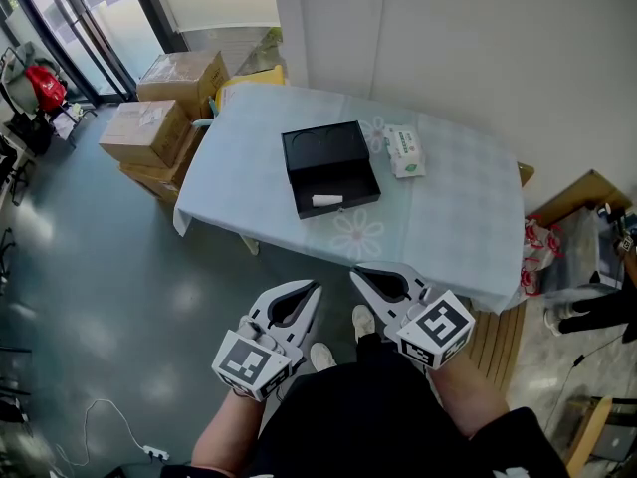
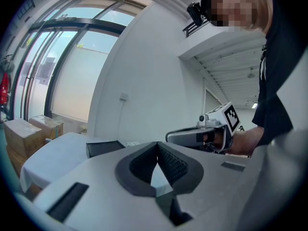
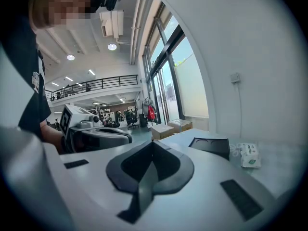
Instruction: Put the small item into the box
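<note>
Looks pretty much done: the little white item (image 1: 326,200) sits inside the open black box (image 1: 343,147). The left gripper (image 1: 311,292) and right gripper (image 1: 360,276) are both pressed together, empty, well back from the table (image 1: 458,217).

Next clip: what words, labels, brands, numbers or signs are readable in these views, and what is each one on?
No text here is legible.
Tissue packet: green print, too small to read.
Cardboard boxes: pale label patches, nothing readable.
Left marker cube and right marker cube: black-and-white square patterns, no letters.
Black box: no lettering visible.
</note>
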`<state>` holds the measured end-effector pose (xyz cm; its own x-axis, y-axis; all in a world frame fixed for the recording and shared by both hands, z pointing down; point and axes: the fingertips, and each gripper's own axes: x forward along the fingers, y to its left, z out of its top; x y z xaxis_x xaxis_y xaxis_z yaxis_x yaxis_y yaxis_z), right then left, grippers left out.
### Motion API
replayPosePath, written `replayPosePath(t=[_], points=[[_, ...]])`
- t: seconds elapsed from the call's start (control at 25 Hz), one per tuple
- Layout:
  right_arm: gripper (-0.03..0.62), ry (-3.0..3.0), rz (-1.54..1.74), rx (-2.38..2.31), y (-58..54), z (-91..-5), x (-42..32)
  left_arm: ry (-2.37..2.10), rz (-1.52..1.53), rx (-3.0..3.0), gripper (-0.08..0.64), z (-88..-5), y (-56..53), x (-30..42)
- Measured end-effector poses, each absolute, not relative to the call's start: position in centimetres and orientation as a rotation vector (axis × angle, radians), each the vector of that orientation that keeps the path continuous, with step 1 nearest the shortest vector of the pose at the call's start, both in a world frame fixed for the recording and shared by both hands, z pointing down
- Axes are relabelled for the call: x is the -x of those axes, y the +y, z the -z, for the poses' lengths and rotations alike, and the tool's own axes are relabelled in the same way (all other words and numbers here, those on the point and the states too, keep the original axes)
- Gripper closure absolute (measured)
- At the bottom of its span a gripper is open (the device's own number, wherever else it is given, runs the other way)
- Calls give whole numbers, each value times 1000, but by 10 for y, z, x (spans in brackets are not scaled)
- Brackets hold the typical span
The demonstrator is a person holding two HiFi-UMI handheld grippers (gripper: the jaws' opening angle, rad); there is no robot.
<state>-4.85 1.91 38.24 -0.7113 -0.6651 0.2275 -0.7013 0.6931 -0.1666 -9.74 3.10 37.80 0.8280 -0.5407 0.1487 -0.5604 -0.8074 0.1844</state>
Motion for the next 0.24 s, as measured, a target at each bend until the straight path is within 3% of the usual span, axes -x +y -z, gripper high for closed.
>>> replayPosePath(t=[0.24], points=[[583, -2750, -360, -1124, 25, -382, 51, -848, -131, -2792, 552, -378, 36, 102]])
